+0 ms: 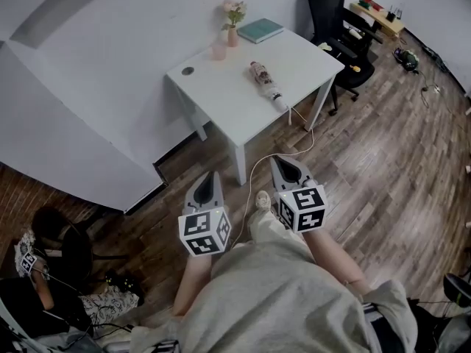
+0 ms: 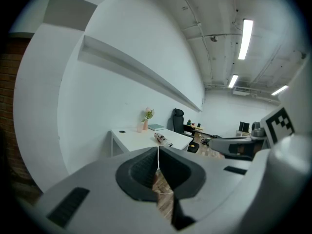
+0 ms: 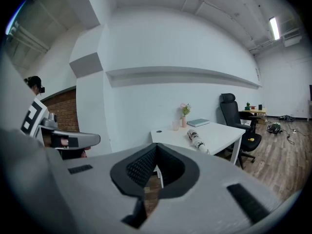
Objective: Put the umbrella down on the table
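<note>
In the head view, the folded umbrella (image 1: 266, 84) lies flat on the white counter (image 1: 221, 94), near its middle, apart from the vase of flowers (image 1: 232, 26) and the teal book (image 1: 260, 29) at the counter's far edge. A black office chair (image 1: 333, 17) stands beyond the counter's right end. The left hand-held gripper (image 1: 213, 176) and right hand-held gripper (image 1: 288, 165) hover side by side over the wooden floor (image 1: 383, 168), well short of the counter, with a white cable (image 1: 259, 169) on the floor between them. In the left gripper view, that hand-held gripper (image 2: 158, 151) has its jaws pressed together on nothing, and the umbrella (image 2: 162, 140) rests on the counter ahead. In the right gripper view, its hand-held gripper (image 3: 156, 149) is likewise closed and empty, with the umbrella (image 3: 197, 140) on the counter top beyond.
</note>
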The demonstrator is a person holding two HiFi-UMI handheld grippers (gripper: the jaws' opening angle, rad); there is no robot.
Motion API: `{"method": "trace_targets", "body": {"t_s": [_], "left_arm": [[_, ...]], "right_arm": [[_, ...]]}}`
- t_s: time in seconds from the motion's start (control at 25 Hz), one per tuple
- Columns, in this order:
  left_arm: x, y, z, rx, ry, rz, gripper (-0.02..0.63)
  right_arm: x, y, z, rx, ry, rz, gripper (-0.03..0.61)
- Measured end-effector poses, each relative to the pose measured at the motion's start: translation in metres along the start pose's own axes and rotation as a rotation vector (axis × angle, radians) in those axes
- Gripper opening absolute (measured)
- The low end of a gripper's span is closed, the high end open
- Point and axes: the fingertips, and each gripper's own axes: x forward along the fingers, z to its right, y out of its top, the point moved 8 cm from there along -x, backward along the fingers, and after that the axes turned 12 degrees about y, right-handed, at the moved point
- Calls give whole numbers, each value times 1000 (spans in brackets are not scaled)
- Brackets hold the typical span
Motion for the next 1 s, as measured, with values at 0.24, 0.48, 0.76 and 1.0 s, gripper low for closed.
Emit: {"method": "trace_targets", "body": {"t_s": [0.24, 0.48, 0.76, 1.0], "left_arm": [[-5, 0, -1, 0, -8, 6, 9], [-7, 2, -4, -1, -8, 7, 9], [-7, 2, -2, 0, -11, 4, 9], [-7, -1, 2, 1, -11, -1, 9]], "right_arm": [[-3, -2, -4, 29, 14, 7, 2], [-3, 2, -7, 37, 16, 19, 0], [-3, 3, -8, 45, 23, 30, 0], [-6, 0, -5, 50, 21, 30, 0]]}}
